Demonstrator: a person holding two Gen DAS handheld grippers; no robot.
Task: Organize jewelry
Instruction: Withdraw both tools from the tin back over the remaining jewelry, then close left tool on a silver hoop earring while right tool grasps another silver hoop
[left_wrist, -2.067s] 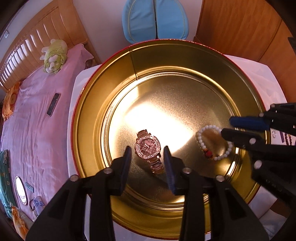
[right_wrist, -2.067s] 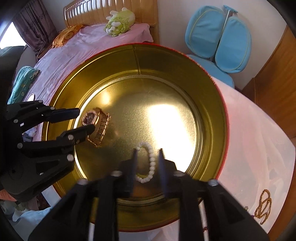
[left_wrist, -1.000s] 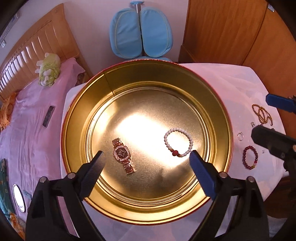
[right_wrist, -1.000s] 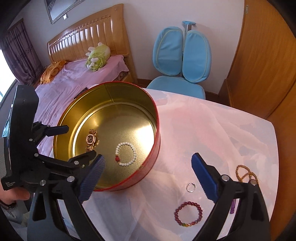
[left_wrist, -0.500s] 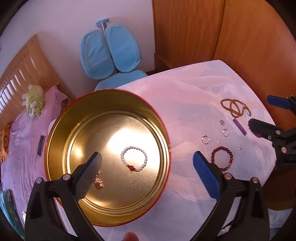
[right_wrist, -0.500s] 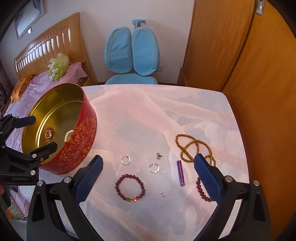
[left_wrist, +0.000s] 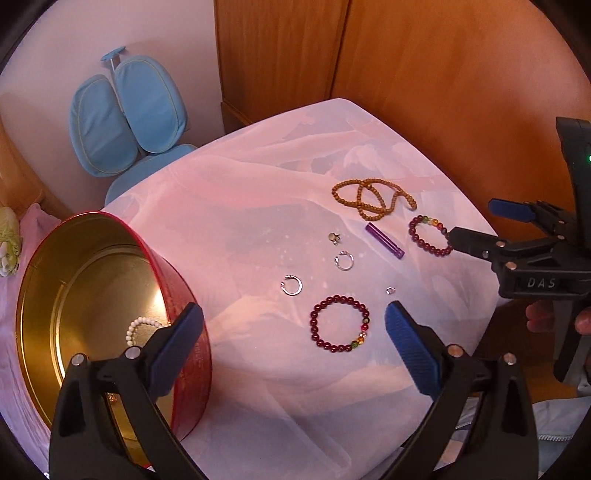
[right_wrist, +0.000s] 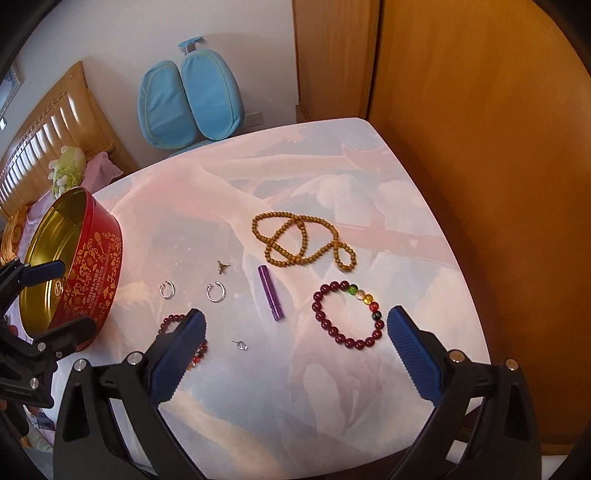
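Partway: tin partly filled, most jewelry out on desk.
Left view: left tool (left_wrist: 293, 345) wide, empty; white bracelet (left_wrist: 138, 328) in tin (left_wrist: 192, 314).
Right view: right tool (right_wrist: 295, 345) wide, empty, above dark-red bracelet (right_wrist: 349, 314); bead necklace (right_wrist: 303, 240) and hoops remain.

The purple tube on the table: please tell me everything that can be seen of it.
The purple tube is a slim, smooth cylinder, shiny like metal or plastic, with a slightly darker band near one end. It lies flat on the pale tablecloth, pointing from the brown bead necklace toward the near edge. A dark red bracelet lies to its right and a silver hoop to its left. Nothing touches it; no gripper is on it. What it is used for cannot be told.
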